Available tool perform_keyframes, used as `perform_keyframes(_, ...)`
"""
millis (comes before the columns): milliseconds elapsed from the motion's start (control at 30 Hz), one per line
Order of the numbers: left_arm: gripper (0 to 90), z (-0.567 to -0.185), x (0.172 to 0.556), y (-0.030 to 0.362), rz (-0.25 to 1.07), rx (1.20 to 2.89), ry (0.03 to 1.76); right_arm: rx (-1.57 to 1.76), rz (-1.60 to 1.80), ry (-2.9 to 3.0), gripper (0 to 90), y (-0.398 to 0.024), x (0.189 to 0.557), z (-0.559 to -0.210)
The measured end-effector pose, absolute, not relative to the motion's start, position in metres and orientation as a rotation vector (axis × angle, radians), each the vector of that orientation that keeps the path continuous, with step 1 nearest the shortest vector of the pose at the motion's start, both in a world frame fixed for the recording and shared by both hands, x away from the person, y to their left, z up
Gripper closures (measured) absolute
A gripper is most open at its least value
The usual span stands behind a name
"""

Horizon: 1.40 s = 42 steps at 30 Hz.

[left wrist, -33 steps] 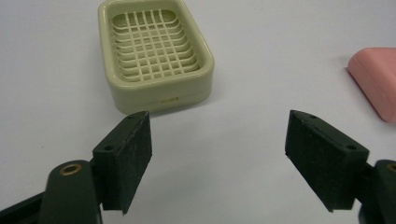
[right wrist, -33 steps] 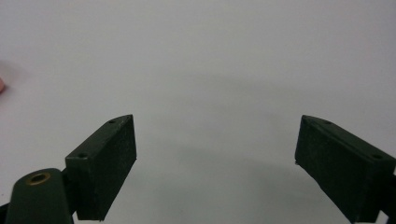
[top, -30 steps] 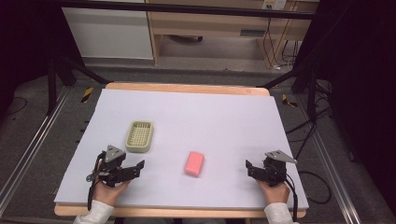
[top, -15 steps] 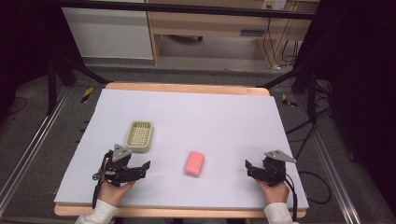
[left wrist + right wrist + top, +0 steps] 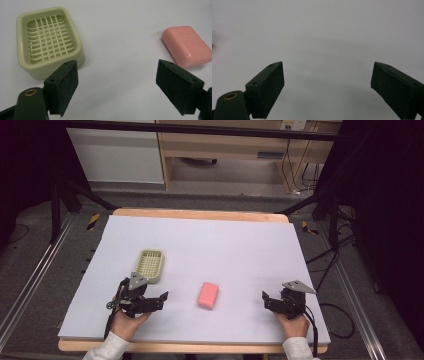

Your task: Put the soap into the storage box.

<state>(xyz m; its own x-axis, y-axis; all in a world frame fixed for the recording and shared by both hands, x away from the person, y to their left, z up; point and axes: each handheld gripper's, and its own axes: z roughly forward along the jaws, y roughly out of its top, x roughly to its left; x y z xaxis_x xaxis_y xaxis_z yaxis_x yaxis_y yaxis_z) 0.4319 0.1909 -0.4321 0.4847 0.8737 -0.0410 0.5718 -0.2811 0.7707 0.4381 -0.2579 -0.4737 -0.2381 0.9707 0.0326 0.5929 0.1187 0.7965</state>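
Note:
A pink bar of soap lies flat on the pale sheet near the table's front middle. Behind it to the left stands an empty pale green soap dish with a slotted grid floor. My left gripper rests low at the front left, open, its jaws pointing right toward the soap. In the left gripper view the open gripper frames bare sheet, with the dish at upper left and the soap at upper right. My right gripper sits at the front right, open, over bare sheet.
The pale sheet covers a wooden table whose edge strip shows at the back. Beyond it are black stand legs, wooden furniture and cables on the floor. A blurred pink patch touches the right gripper view's left edge.
My left gripper has slid a little to the right, toward the soap. The right gripper, the soap and the dish have stayed put.

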Motion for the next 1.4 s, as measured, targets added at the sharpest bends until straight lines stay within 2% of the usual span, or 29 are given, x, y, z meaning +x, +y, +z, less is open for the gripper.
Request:
perform_keyframes(600, 17.3, -0.415, 0.443, 0.157, 0.488, 2.017, 1.143, 1.518, 0.973, 1.893, 11.8, -0.258, 0.438, -0.474)
perform_keyframes(1400, 18.5, -0.412, 0.451, 0.111, 0.427, 2.074, 1.098, 1.508, 0.968, 1.903, 11.8, -0.258, 0.439, -0.474)
